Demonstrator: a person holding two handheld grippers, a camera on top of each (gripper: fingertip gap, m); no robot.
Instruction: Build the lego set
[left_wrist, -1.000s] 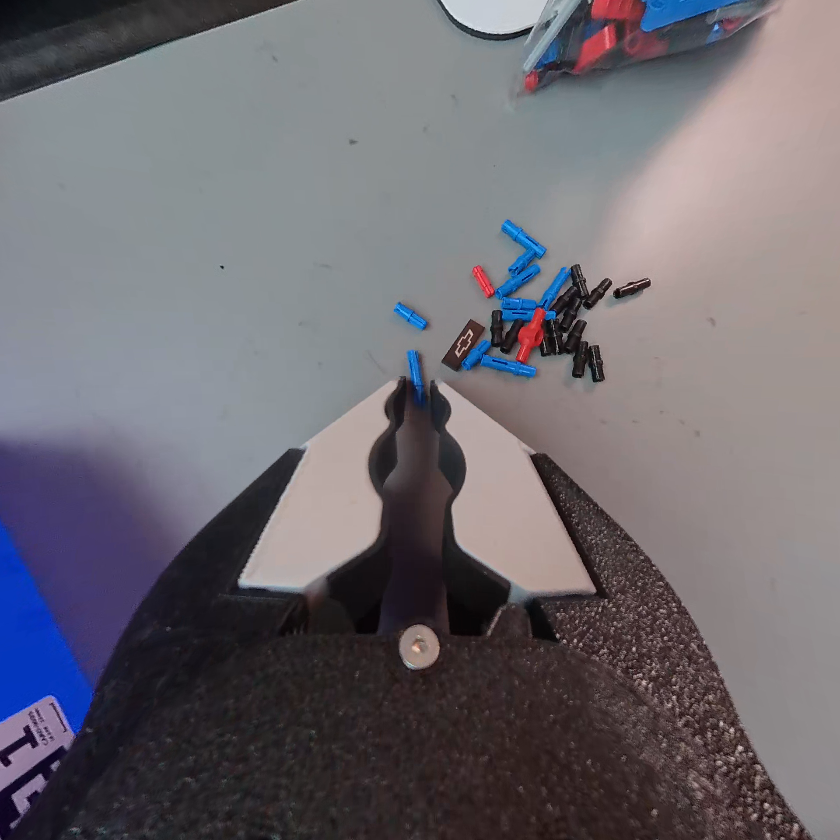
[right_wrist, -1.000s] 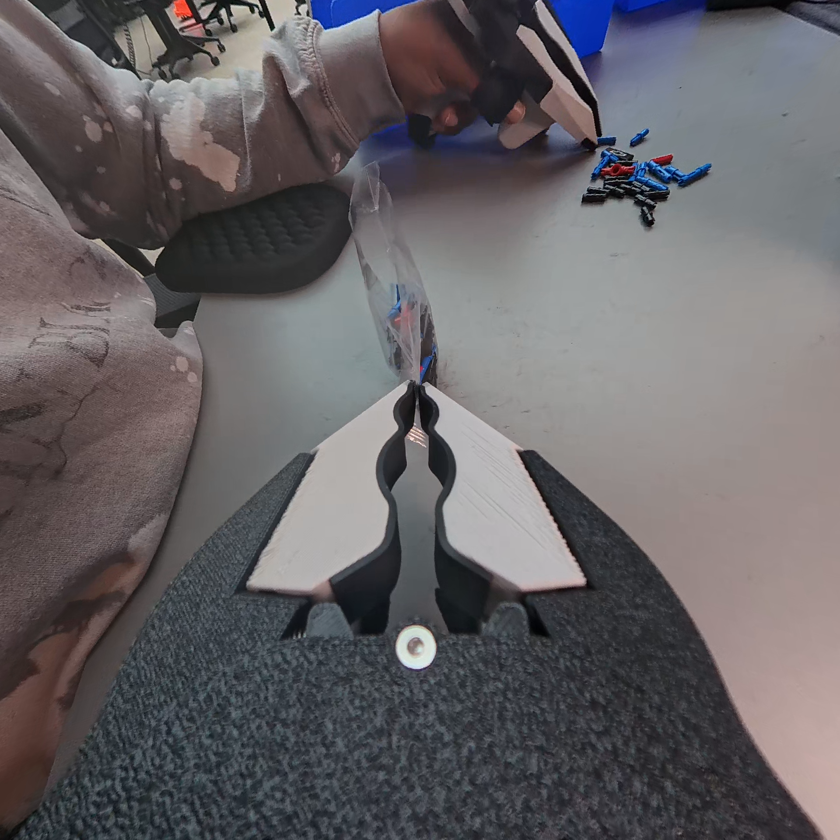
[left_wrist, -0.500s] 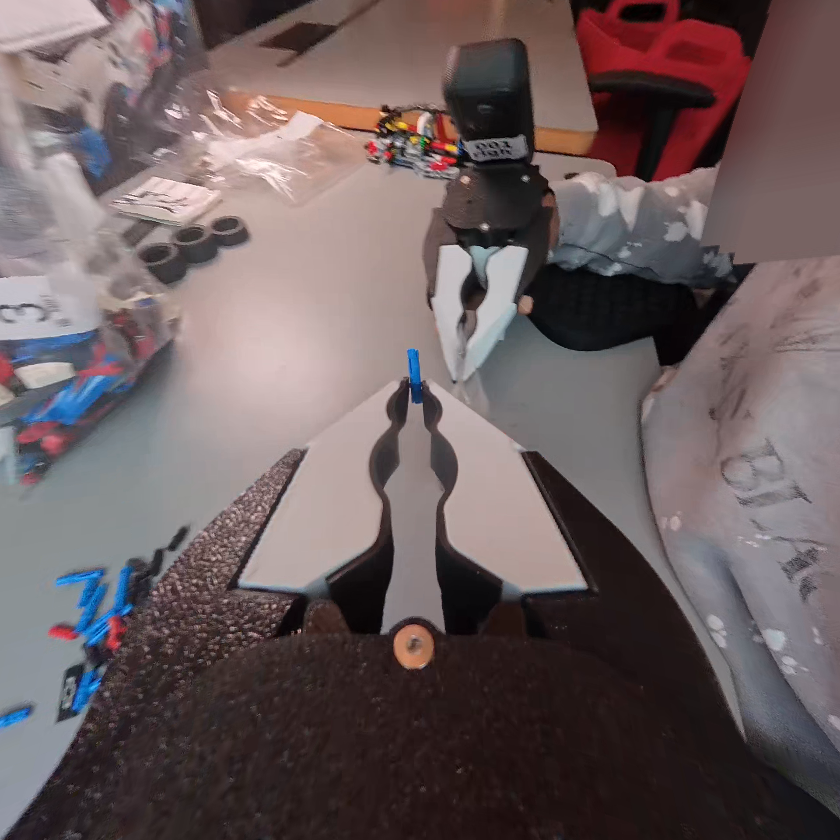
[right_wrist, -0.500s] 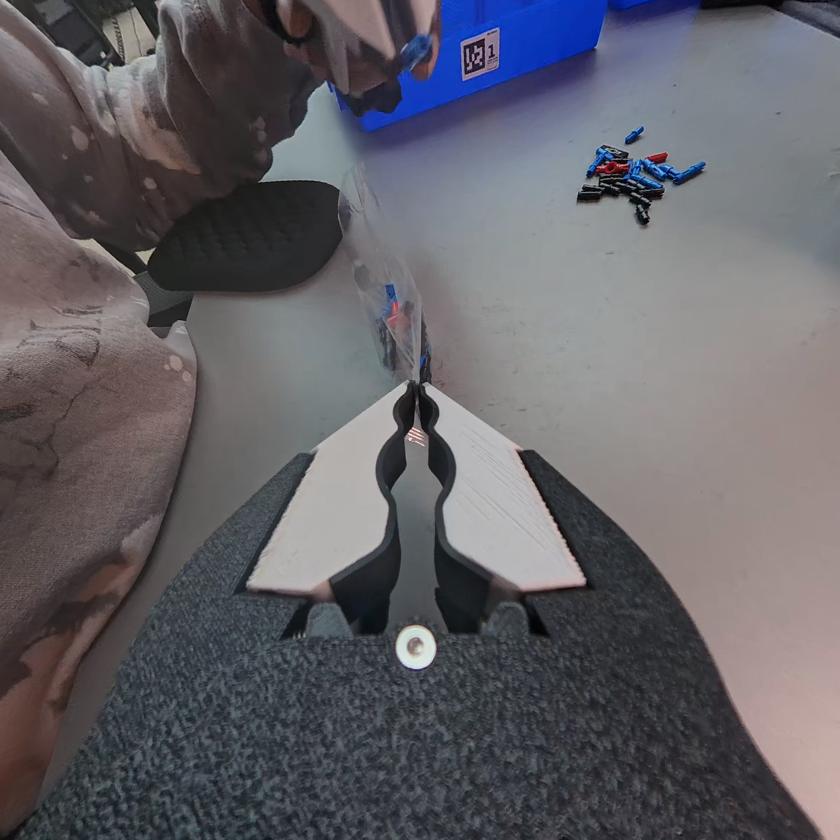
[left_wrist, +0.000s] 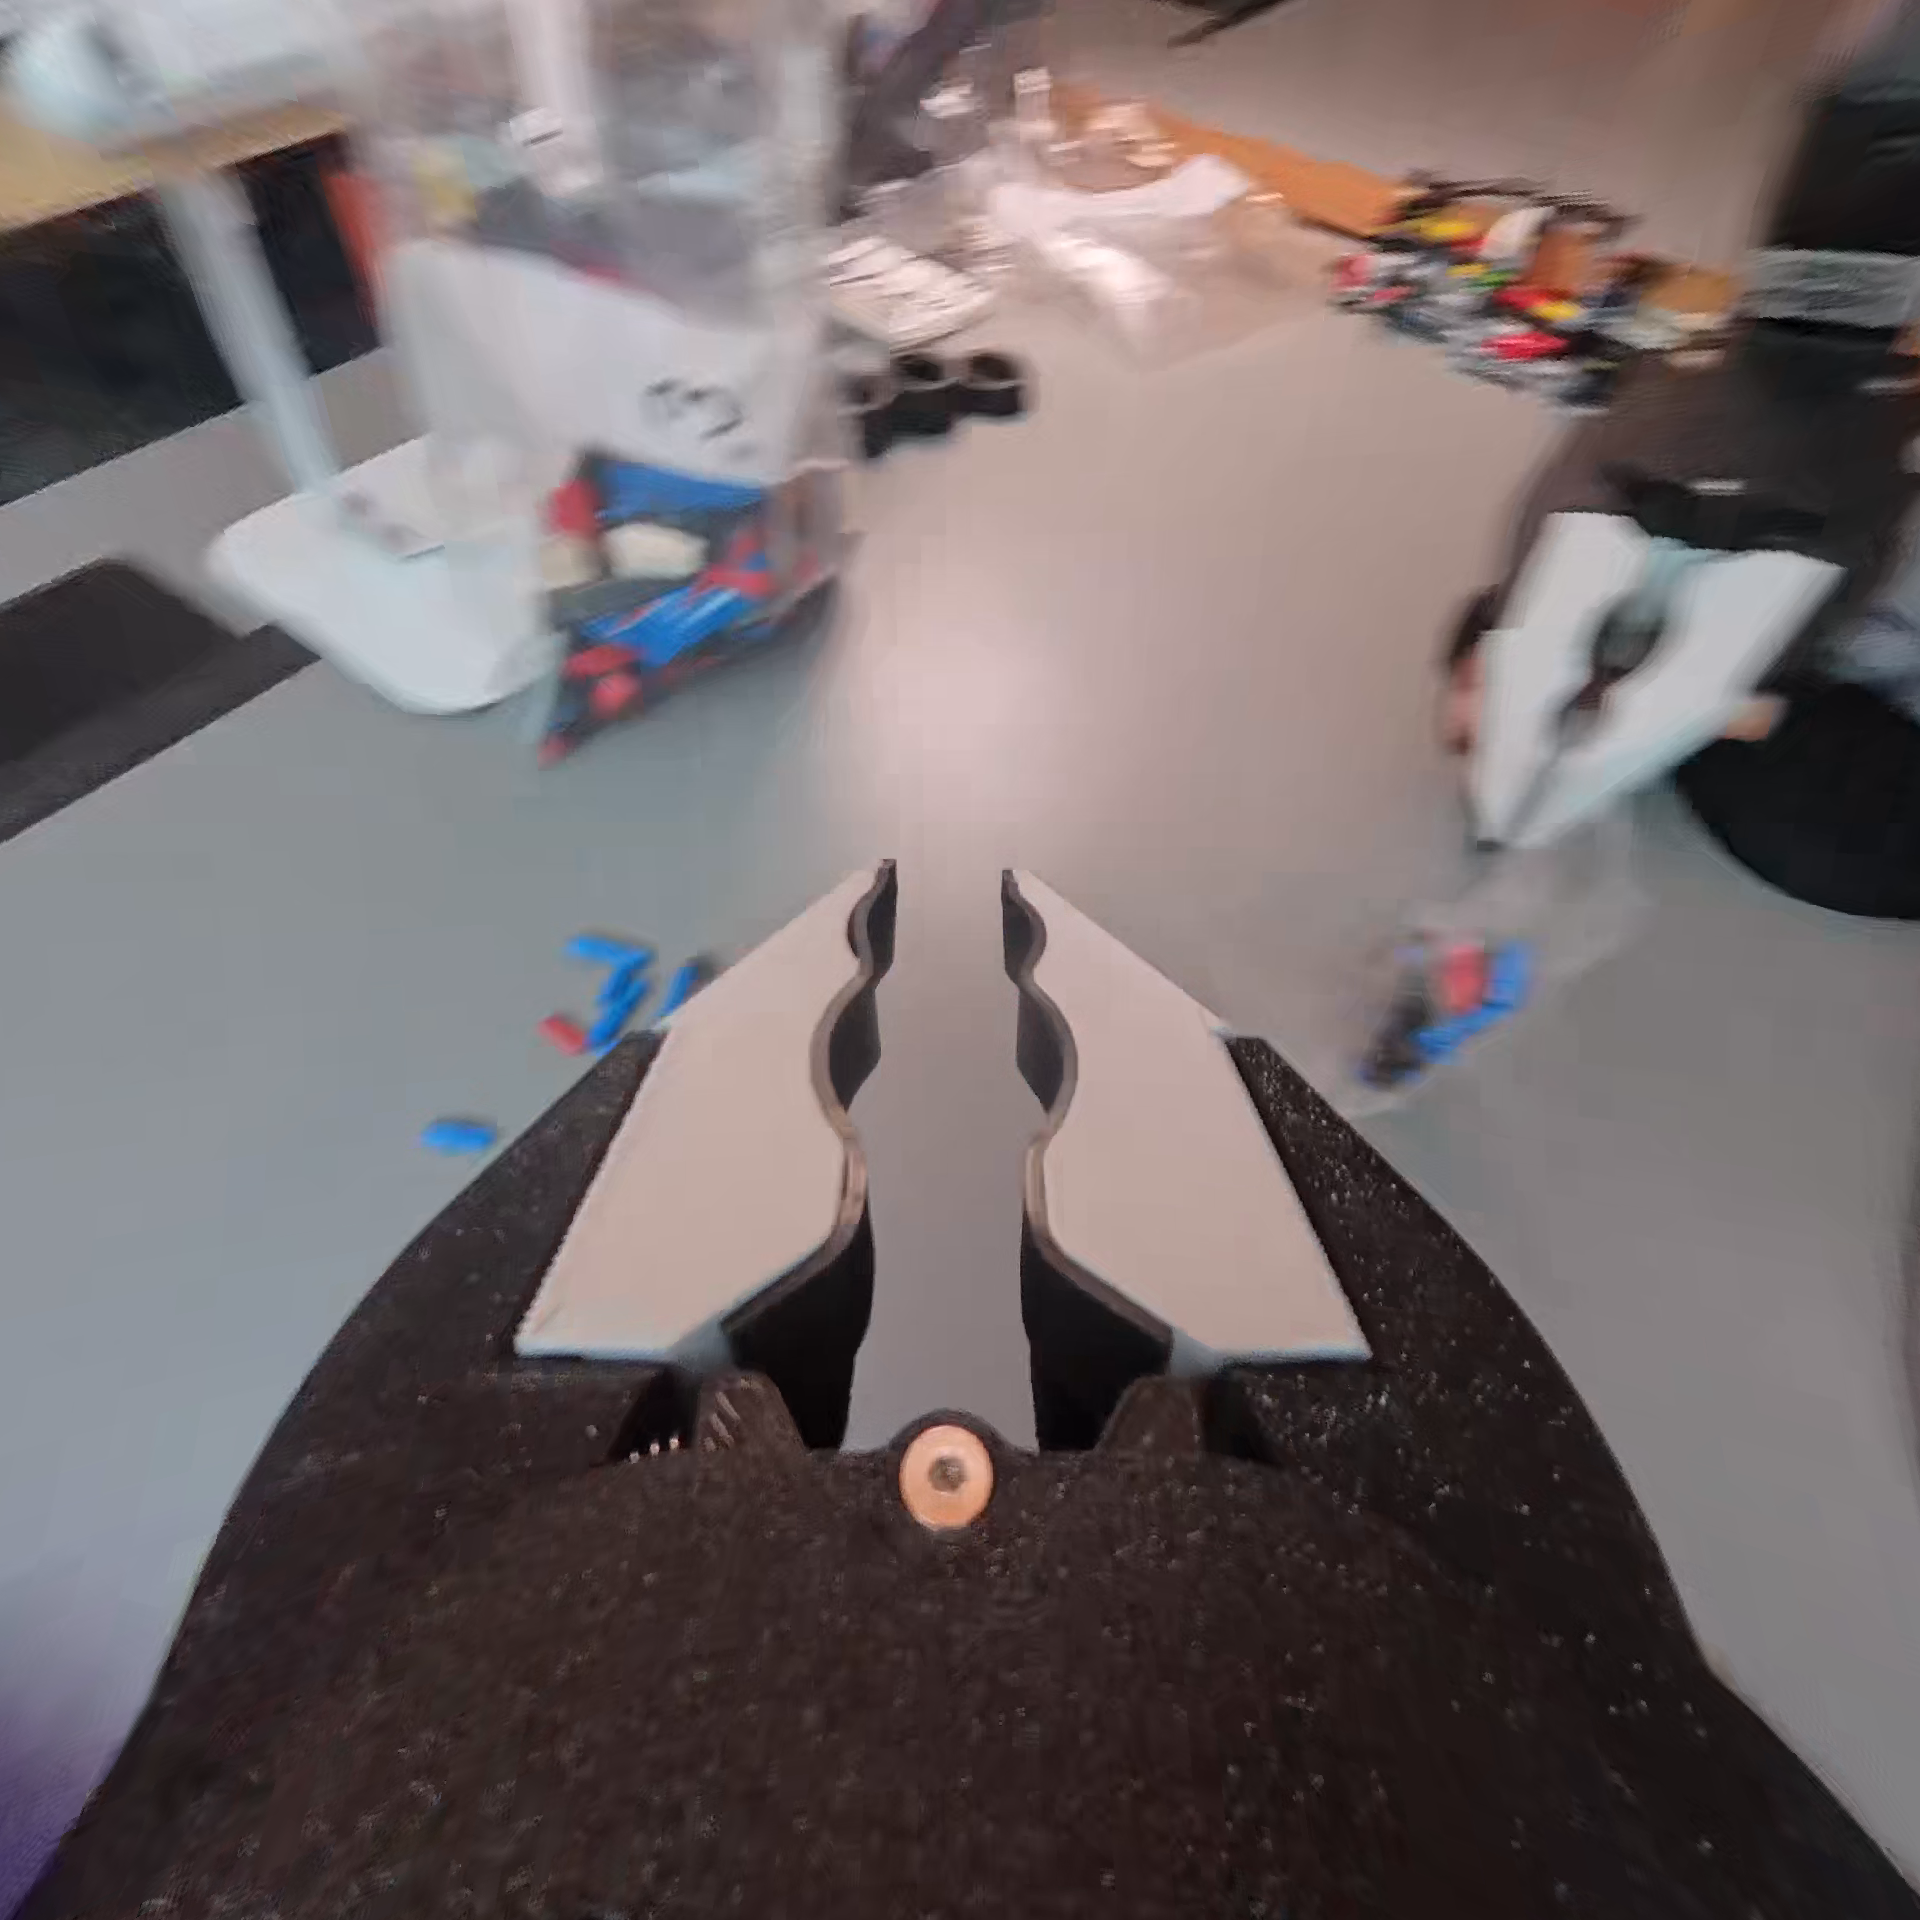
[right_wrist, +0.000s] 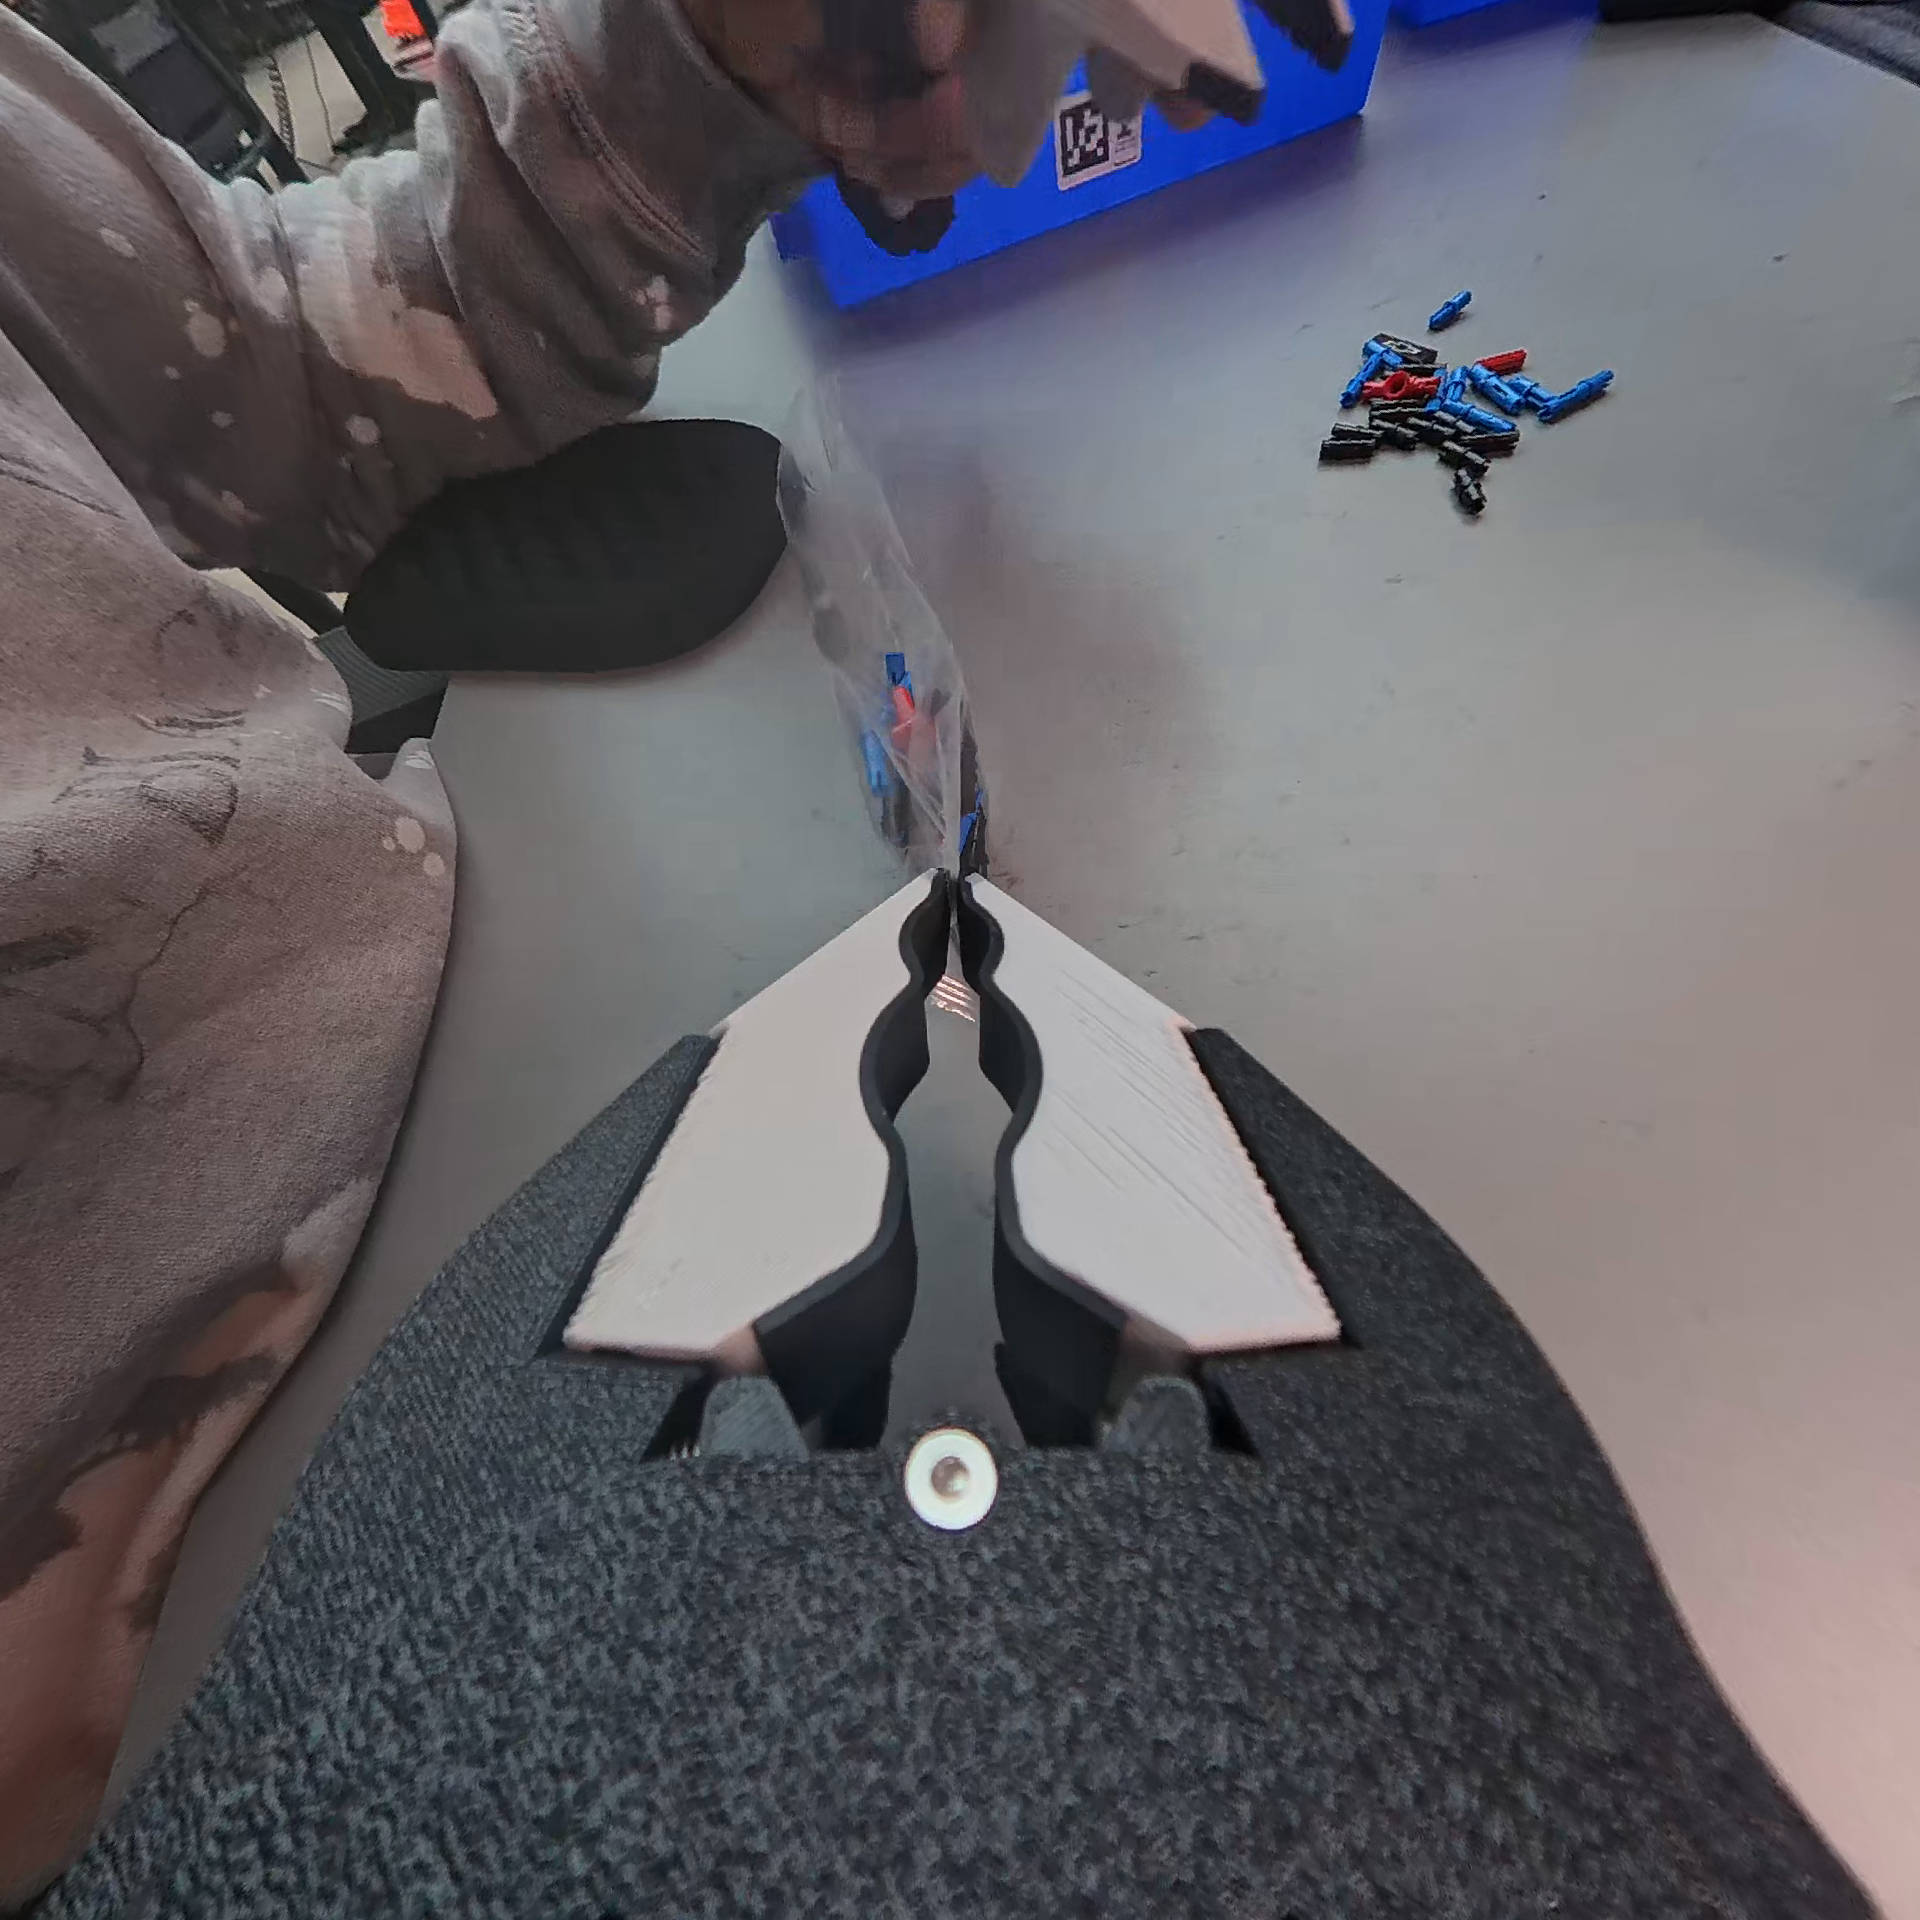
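Right gripper is seen pinched closed on the edge of a small clear bag, which is held up off the grey table with a few blue, red and black pins inside. Left gripper is seen parted, nothing between the fingers (view is motion-blurred). Farther out, a loose pile of pins is spread on the table, just ahead of a blue bin. A larger parts bag and black tyres are left beyond. No assembled section is visible here; the build is judged barely begun, sorting only.
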